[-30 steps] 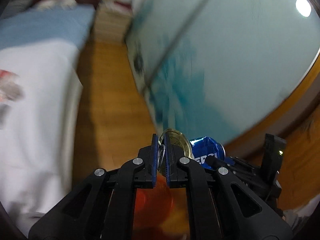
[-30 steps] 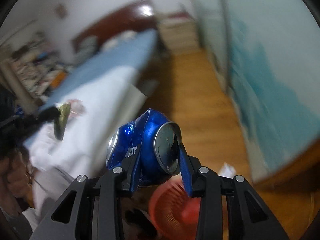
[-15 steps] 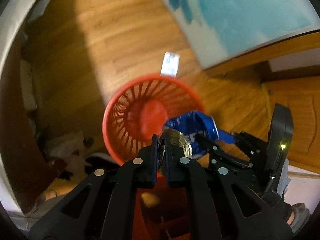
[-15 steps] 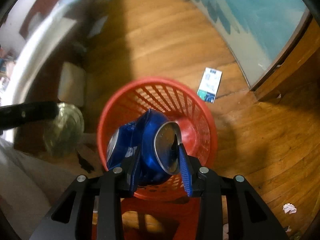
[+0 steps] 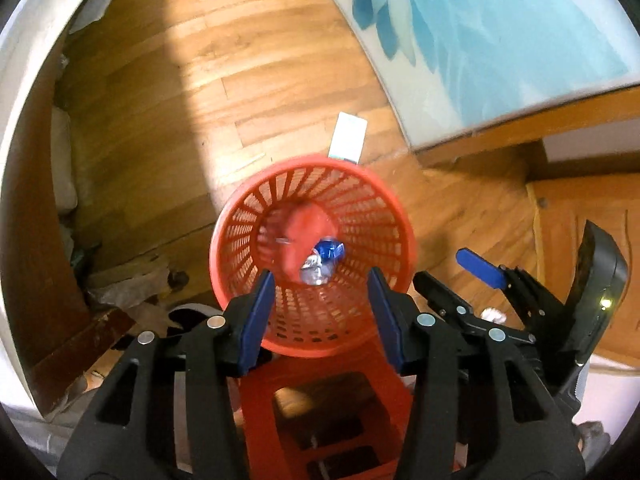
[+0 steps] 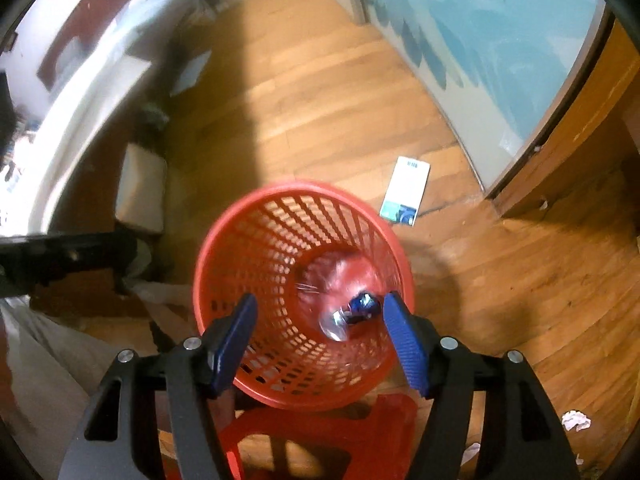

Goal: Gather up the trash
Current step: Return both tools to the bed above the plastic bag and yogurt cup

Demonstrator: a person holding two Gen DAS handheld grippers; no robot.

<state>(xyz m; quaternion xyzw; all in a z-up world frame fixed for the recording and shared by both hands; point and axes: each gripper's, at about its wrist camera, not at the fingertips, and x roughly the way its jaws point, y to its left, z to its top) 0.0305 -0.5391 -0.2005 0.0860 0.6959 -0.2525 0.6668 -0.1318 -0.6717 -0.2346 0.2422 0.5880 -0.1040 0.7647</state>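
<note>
From the left wrist view, the left tool (image 5: pixel 322 316) hung above the red basket (image 5: pixel 240 216), its blue-padded fingers (image 5: pixel 256 316) spread wide with nothing between them. Deep in the basket lay the crushed blue can (image 5: pixel 329 249) and, touching it on the near side, a silvery, blurred piece of trash (image 5: pixel 314 271); what that piece was could not be told. The basket stood on the wooden floor (image 5: pixel 260 60), just beyond a red stool (image 5: pixel 320 412) that showed under the tool. A white card pack (image 5: pixel 349 142) lay flat on the floor just behind the basket's far rim. To the right, the right tool (image 5: pixel 456 276) was in sight, its jaws parted and empty.

From the right wrist view, the right tool (image 6: pixel 324 336) was likewise held over the red basket (image 6: pixel 248 248), jaws wide and empty. The crushed blue can (image 6: pixel 362 304) rested at the bottom beside the silvery piece (image 6: pixel 336 324), both smeared by motion. The card pack (image 6: pixel 406 190) lay near the basket's right rim, and a crumpled paper scrap (image 6: pixel 576 420) sat on the floor (image 6: pixel 320 100) well apart at lower right. The red stool (image 6: pixel 320 440) showed below.
</note>
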